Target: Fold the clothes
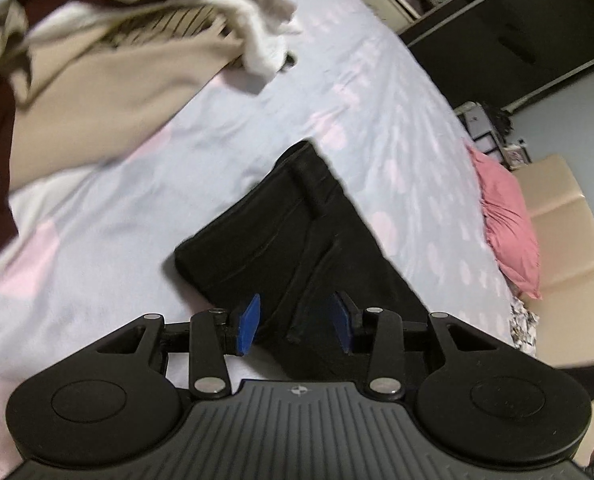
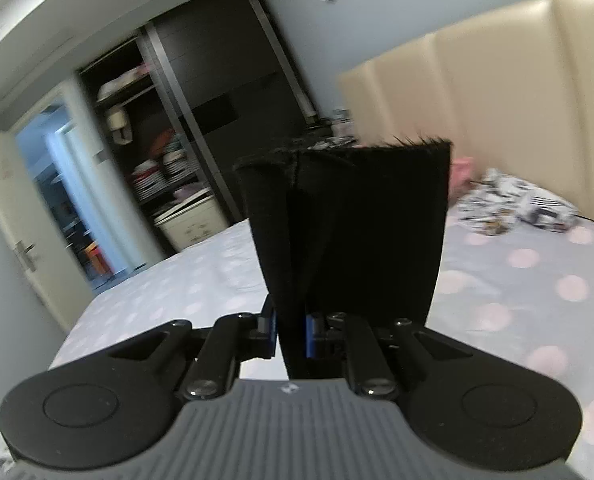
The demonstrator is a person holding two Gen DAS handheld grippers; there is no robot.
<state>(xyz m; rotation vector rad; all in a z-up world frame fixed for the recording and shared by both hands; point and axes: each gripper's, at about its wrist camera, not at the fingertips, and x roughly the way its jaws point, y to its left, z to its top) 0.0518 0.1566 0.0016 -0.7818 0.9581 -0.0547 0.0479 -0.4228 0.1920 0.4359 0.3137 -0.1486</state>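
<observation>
Now lift the black pants (image 2: pixel 349 232) leg end, pinched tight in right tongs (image 2: pixel 291 330), up and over slowly. Keep left tongs (image 1: pixel 297 322) apart, gripping nothing, just above the pants on the bed (image 1: pixel 137 208). Lay edges flat and even.

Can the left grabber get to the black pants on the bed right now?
Probably yes. The left gripper hangs just above the black pants on the bed sheet, jaws apart and empty, nothing in between.
</observation>
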